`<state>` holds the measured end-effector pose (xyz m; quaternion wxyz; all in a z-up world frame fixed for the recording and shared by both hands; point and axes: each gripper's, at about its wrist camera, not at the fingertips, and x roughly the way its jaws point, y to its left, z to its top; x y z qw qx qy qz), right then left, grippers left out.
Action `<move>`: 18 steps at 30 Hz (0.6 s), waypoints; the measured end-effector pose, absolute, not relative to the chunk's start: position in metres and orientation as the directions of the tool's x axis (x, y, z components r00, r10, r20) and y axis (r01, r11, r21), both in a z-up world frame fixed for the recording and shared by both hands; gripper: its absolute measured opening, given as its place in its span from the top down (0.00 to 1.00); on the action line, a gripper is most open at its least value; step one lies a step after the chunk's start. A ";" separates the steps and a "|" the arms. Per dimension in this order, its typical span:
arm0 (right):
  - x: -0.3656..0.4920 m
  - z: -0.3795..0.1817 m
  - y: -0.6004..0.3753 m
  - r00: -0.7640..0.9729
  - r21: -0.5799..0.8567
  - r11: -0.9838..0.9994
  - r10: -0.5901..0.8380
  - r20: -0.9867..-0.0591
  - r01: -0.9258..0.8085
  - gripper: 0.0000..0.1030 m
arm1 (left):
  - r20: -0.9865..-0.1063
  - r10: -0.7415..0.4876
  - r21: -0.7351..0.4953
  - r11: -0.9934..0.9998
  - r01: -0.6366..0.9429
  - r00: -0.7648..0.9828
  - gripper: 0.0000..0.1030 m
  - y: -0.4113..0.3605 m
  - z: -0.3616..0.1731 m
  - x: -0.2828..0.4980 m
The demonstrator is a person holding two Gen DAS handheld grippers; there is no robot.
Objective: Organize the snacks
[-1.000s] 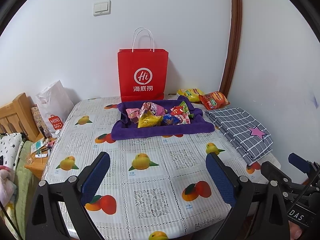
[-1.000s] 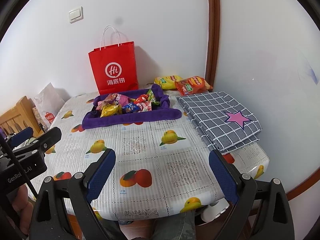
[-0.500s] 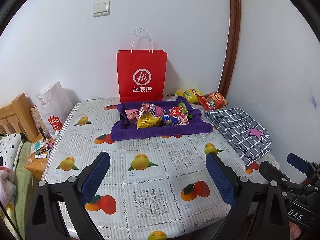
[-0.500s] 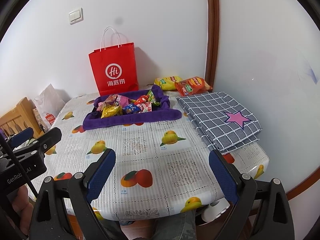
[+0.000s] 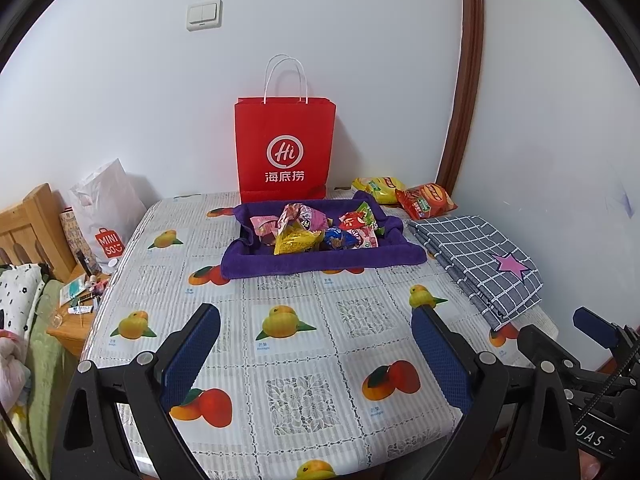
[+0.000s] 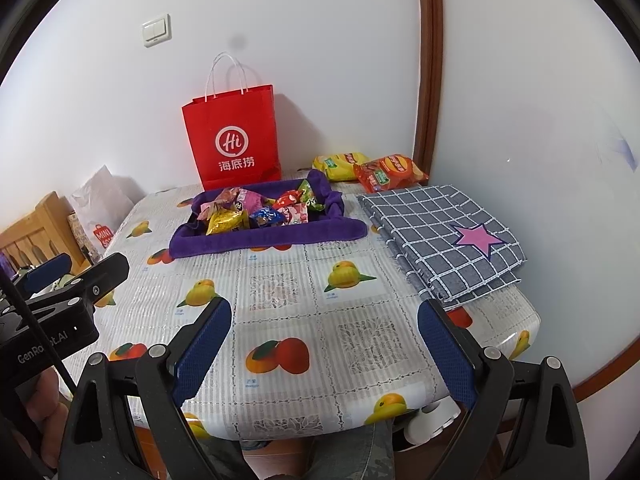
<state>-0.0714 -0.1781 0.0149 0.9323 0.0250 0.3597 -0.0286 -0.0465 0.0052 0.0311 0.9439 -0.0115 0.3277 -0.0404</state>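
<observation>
Left wrist view looks along the table (image 5: 304,344), its glossy plastic cover printed with oranges, peaches and lace-pattern squares; the left gripper (image 5: 316,348) hangs over the near edge with its blue textured pads spread wide and nothing between them. Well beyond it, toward the far wall, lies the purple towel tray (image 5: 320,258) — soft terry cloth with rolled-up edges — holding a loose heap of crinkled snack packets (image 5: 316,228) in yellow, pink, red, blue and green. Behind the tray a red paper bag (image 5: 285,152) with white cord handles stands upright against the wall. Right of the tray a folded grey checked cloth (image 5: 476,256) with a pink star patch lies flat by the right-hand wall. At the far corner, just behind the tray's right end, two puffed foil bags rest side by side: a yellow chip bag (image 5: 378,189) and a red chip bag (image 5: 426,200). From the right wrist view the right gripper (image 6: 324,354) is also held over the near table edge, pads wide apart and empty, with the snack tray well ahead and slightly to its left.
</observation>
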 end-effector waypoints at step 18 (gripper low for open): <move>-0.073 0.017 -0.176 0.743 0.026 0.997 -0.033 -0.668 0.067 0.09 | -0.617 -0.085 -0.048 0.996 0.070 0.782 0.06 0.005 0.031 -0.047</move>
